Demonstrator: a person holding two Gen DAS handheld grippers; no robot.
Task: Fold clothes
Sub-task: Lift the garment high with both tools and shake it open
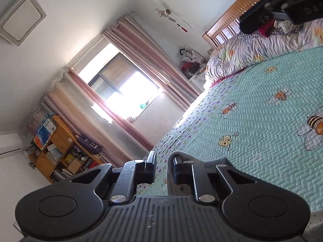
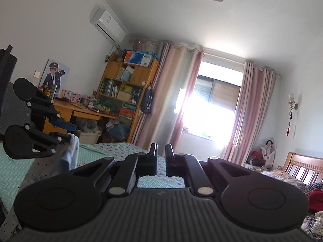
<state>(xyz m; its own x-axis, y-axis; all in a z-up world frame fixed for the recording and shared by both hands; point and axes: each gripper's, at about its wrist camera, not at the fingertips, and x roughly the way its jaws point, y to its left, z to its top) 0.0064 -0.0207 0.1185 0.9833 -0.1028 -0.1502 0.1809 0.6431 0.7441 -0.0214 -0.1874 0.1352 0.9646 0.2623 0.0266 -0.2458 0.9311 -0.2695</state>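
1. The left gripper (image 1: pixel 163 163) is at the near edge of the bed; its jaws stand slightly apart, and a strip of bedspread shows through the gap.
2. The grey garment (image 1: pixel 171 181), dotted with small dark stars, is looped over the tip of the finger on the right in the left wrist view; it lies inside the gap, and the opposite pad stands clear of it.
3. From the right wrist view the same garment (image 2: pixel 40 171) hangs below the left gripper, with a white and pale blue part (image 2: pixel 73 147) bunched at the fingertips.
4. The right gripper (image 2: pixel 161 157) has its jaws drawn almost together; only a thin slit of light is left, with nothing in it.
5. The mint quilted bedspread (image 1: pixel 262 141) is printed with bees; more clothes, one of them a red piece (image 2: pixel 317 199), are heaped near the wooden headboard (image 2: pixel 302 167).
6. Writing: the blue and orange box (image 2: pixel 139 57) on top of the bookshelf (image 2: pixel 127 84), the dark bag (image 2: pixel 147 100) hanging beside it and the label on the air conditioner (image 2: pixel 109 26) all carry print; none of it is large or sharp enough to read.
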